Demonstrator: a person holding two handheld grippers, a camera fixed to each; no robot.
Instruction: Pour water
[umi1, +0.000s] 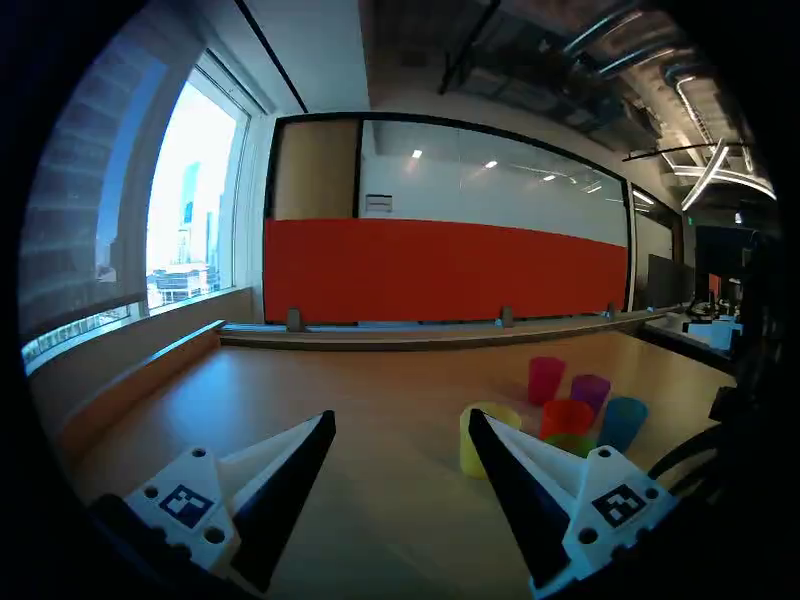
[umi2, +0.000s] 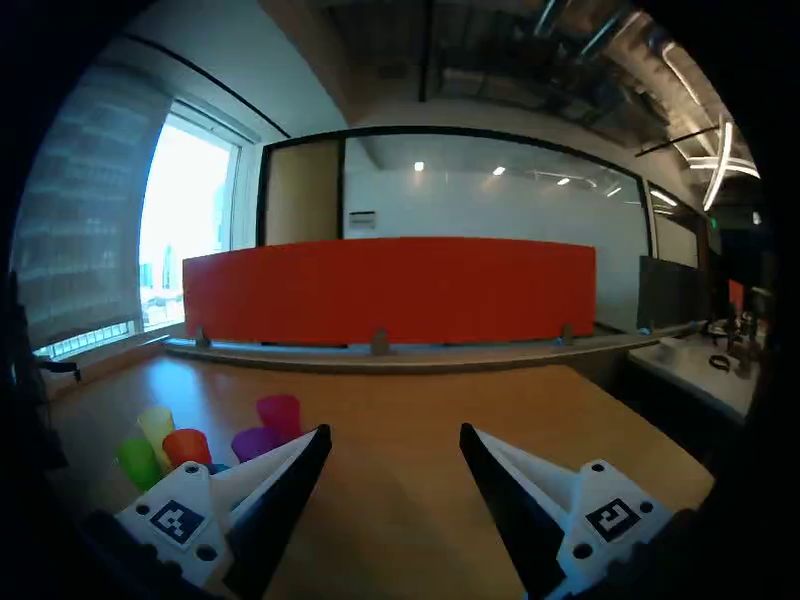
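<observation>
Left claw (umi1: 400, 414): nearest the lens in the left gripper view; its two white-and-black fingers are spread wide and hold nothing, with bare wood between them.
Right claw (umi2: 394, 428): nearest in the right gripper view; equally wide apart and holding nothing.
Light wooden worktop (umi1: 380, 390): runs from both claws back to a raised ledge.
Long red divider panel (umi2: 390, 290): stands upright along the far edge, with a glass wall behind it.
Tall bright window (umi1: 190, 220): on the left side.
Translucent plastic cups: clustered upright on the worktop, right of the left claw and left of the right claw: yellow cup (umi1: 497, 413), pink cup (umi1: 545, 380), purple cup (umi1: 590, 392), orange cup (umi1: 566, 417), blue cup (umi1: 623, 420), green cup (umi1: 570, 443).
In the way: the left claw's right finger overlaps the yellow cup; the right claw's left finger covers part of the purple cup (umi2: 254, 441).
Cup contents: cannot tell.
</observation>
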